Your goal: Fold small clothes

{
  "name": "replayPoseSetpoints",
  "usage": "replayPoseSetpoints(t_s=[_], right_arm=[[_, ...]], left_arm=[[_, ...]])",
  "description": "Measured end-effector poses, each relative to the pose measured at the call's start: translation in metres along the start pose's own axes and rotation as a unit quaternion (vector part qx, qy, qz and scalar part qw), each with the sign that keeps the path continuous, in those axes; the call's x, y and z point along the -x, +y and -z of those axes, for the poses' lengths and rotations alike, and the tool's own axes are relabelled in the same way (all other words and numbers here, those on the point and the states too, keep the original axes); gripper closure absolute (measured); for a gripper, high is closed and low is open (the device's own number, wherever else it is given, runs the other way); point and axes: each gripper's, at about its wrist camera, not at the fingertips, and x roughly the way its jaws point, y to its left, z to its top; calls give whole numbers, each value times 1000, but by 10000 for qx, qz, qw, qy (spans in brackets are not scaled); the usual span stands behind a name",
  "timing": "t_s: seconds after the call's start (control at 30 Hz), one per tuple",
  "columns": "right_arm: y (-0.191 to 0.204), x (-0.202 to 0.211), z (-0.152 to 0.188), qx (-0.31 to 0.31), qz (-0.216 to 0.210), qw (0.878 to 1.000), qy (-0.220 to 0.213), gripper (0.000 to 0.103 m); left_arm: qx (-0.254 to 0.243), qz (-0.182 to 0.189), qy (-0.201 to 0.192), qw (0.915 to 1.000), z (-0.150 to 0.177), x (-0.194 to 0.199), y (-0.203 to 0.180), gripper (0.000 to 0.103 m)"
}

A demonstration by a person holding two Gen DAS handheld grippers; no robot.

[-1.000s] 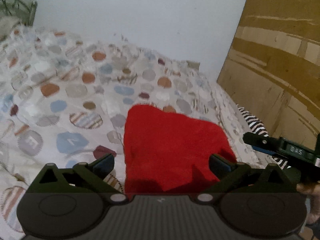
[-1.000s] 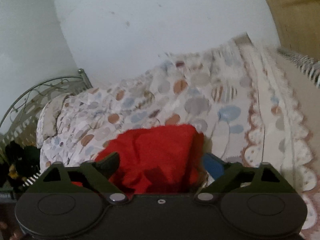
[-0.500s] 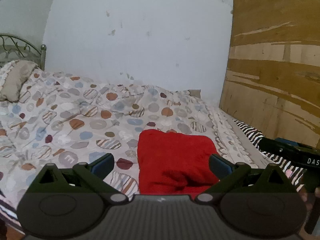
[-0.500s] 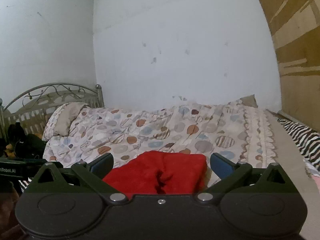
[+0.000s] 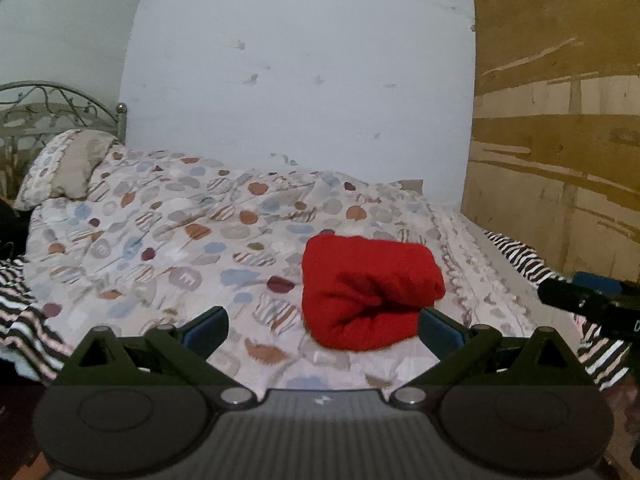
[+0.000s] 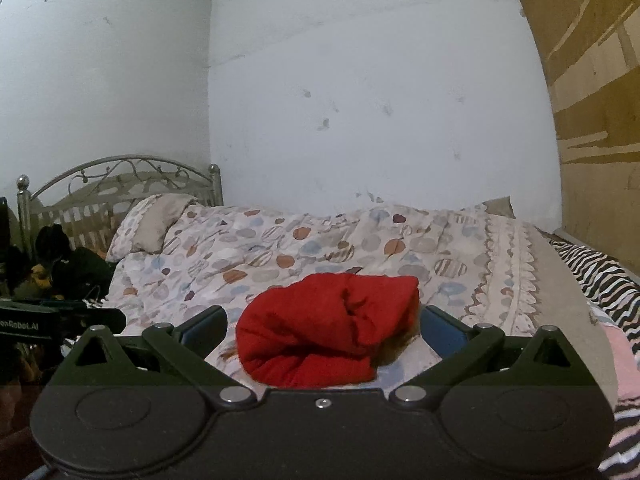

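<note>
A red fleecy garment (image 5: 370, 292) lies folded into a thick bundle on the dotted bedspread (image 5: 180, 240), near the bed's front edge. My left gripper (image 5: 322, 326) is open, held back from the bundle with nothing between its fingers. The right gripper (image 6: 322, 326) is open too, pulled back in front of the same red garment (image 6: 328, 340) and empty. The right gripper's dark tip (image 5: 584, 300) shows at the right edge of the left wrist view, and the left gripper's body (image 6: 60, 320) at the left edge of the right wrist view.
A pillow (image 5: 68, 164) and a metal headboard (image 6: 116, 184) stand at the bed's left end. A zebra-striped cloth (image 6: 592, 276) lies along the right side under a wooden board (image 5: 560, 120). Dark items (image 6: 52, 264) are piled by the headboard.
Both grippers have drawn back from the red garment and levelled out, so the whole bed now shows. The garment stays folded on the bedspread; the right jaws opened a little wider.
</note>
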Motion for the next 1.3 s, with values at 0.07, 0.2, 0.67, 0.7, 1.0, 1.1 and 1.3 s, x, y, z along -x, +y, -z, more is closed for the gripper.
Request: replayPoseSetpoints(t_s=[0.07,0.2,0.67,0.7,1.0,1.1,1.3], right_arm=[[3,9,7,29,19,10000,13,0],[8,23,22,164,90,9998,8,0],[12,27,42,37,65,9996,256,0],[13,27,43,53,72,9996,257,0],[14,27,43,5,75,9997,235,0],[14,27,43,7,69,9997,241,0],[13,26,43,-14,52,9996,275,0]], left_arm=[[-55,-82,17,9999,12,9,0,1],[-90,-277,24,9996,29,18,0,1],[-18,-371,146,9992,42,24,2,0],[-25,-376,154,9992,42,24,2,0],[-33,-387,160,9991,43,23,0,1],[-43,-377,163,9991,45,24,0,0],[-43,-348,184,9992,45,23,-1,0]])
